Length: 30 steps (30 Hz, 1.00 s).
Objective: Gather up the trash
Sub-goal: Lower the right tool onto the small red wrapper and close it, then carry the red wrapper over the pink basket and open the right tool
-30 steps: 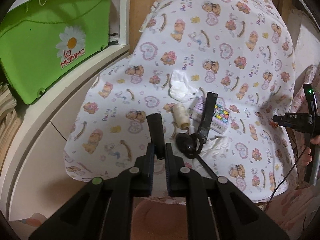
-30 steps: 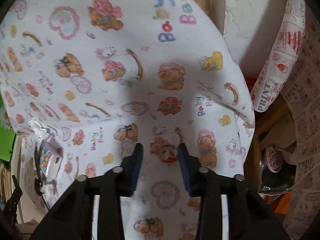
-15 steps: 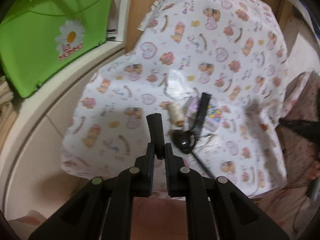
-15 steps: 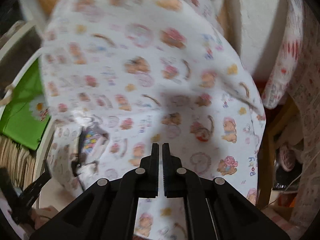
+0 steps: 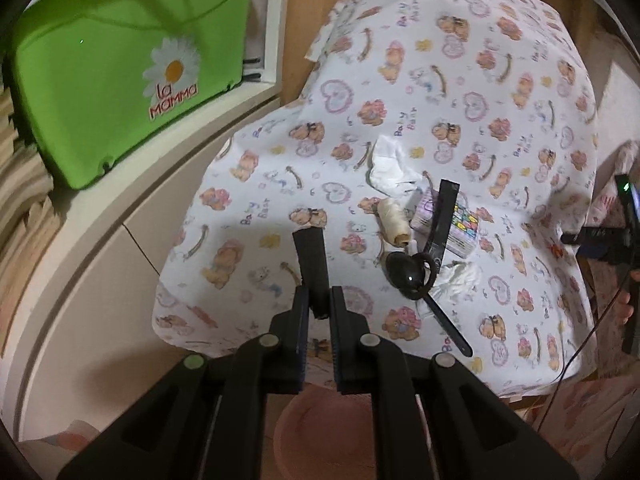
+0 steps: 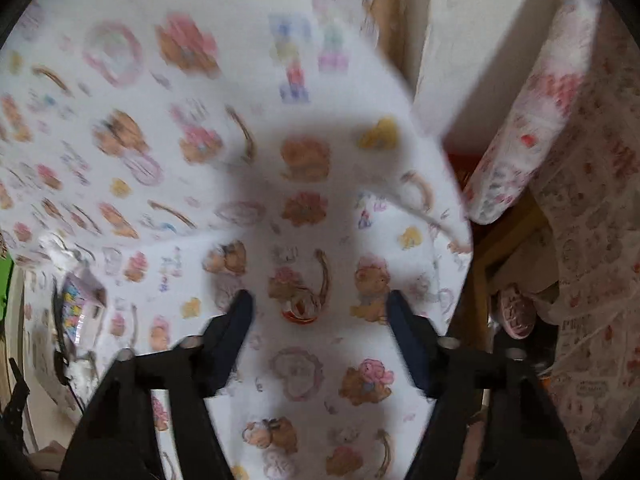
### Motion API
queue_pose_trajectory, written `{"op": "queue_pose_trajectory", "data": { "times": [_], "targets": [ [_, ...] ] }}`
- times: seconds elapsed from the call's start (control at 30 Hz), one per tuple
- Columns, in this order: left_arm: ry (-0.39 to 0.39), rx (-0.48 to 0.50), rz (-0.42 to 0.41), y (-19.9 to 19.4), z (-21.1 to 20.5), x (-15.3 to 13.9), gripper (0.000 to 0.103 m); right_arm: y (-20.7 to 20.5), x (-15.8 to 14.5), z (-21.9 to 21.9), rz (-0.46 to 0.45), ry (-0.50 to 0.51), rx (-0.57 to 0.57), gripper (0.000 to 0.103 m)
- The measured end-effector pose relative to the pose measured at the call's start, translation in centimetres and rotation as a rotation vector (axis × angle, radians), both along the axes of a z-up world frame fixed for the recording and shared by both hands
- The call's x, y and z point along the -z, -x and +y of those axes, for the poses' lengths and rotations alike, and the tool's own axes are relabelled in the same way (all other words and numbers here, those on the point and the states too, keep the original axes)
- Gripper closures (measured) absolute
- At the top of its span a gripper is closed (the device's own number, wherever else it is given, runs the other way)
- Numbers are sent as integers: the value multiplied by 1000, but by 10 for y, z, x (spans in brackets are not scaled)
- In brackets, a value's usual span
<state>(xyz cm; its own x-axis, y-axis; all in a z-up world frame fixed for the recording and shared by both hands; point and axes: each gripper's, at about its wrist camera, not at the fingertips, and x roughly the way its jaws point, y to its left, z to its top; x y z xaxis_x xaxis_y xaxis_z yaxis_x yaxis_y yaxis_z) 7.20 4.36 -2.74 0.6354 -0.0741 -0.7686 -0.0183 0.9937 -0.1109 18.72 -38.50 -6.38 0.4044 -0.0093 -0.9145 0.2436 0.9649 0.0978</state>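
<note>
My left gripper (image 5: 319, 300) is shut on a flat black strip (image 5: 310, 260) that sticks up from between its fingers, near the table's front edge. On the bear-print cloth (image 5: 440, 80) lie a crumpled white tissue (image 5: 390, 168), a cream thread spool (image 5: 394, 222), a colourful small box (image 5: 460, 228) under a second black strip (image 5: 442, 216), a black spoon (image 5: 408, 276) and another tissue (image 5: 460, 280). My right gripper (image 6: 319, 300) hovers over the cloth with its jaws opening wide. A small red-rimmed round thing (image 6: 300, 312) lies untouched between its fingers, too blurred to identify.
A terracotta-coloured bowl (image 5: 320, 432) sits below the left gripper, off the table edge. A green plastic bin (image 5: 120, 80) stands on a white shelf at the left. Patterned fabric (image 6: 580, 240) and a wooden frame crowd the table's right side. The box (image 6: 80, 308) shows at the right view's left edge.
The right gripper's jaws closed fully half a second ago and now stand wide apart; its view swung away and back. The left gripper still holds the black strip in place.
</note>
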Motion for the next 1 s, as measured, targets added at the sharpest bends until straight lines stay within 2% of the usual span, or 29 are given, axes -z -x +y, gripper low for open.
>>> {"op": "queue_pose_trajectory", "data": {
  "times": [0.1, 0.23, 0.27, 0.4, 0.47, 0.53, 0.7, 0.8, 0.87, 0.93, 1.0],
  "targets": [
    [6, 4, 2, -2, 0, 0, 94, -7, 11, -2, 29, -54, -15, 57],
    [3, 15, 2, -2, -2, -1, 94, -13, 18, -1, 33, -32, -42, 73],
    [5, 20, 5, -2, -3, -1, 94, -13, 18, -1, 26, -20, -43, 86],
    [48, 43, 24, 2, -3, -4, 95, -3, 10, 4, 41, -53, -54, 94],
    [116, 76, 44, 6, 0, -8, 94, 17, -9, 21, -15, -67, -118, 94],
    [158, 101, 52, 12, 2, -10, 95, 40, -29, 37, -68, -138, -168, 94],
    [163, 133, 73, 20, -3, -11, 94, 104, -75, 77, -198, -298, -250, 94],
    [193, 164, 95, 26, -4, -9, 95, 133, -94, 111, -223, -401, -249, 94],
    [201, 174, 110, 30, -5, -7, 95, 159, -114, 136, -277, -475, -287, 94],
    [208, 180, 135, 32, -6, -3, 95, 179, -123, 159, -318, -505, -333, 94],
    [212, 186, 163, 33, -7, 3, 95, 189, -117, 173, -320, -493, -348, 94]
  ]
}}
